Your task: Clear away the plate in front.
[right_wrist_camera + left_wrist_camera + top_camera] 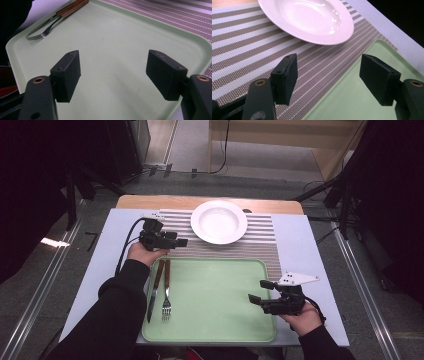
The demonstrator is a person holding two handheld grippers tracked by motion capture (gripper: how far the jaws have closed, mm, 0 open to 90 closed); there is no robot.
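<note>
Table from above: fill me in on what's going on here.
A person holds a gripper in each hand over a table setting. The left gripper, jaws open and empty, hovers by the tray's far left corner, near the white plate on the striped mat. The right gripper, also open and empty, sits over the tray's right side. A knife and fork lie side by side along the tray's left edge, untouched.

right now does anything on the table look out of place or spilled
Nothing stands out. The white plate sits empty and upright on the striped mat; the knife and fork lie side by side at the left edge of the clean green tray.
</note>
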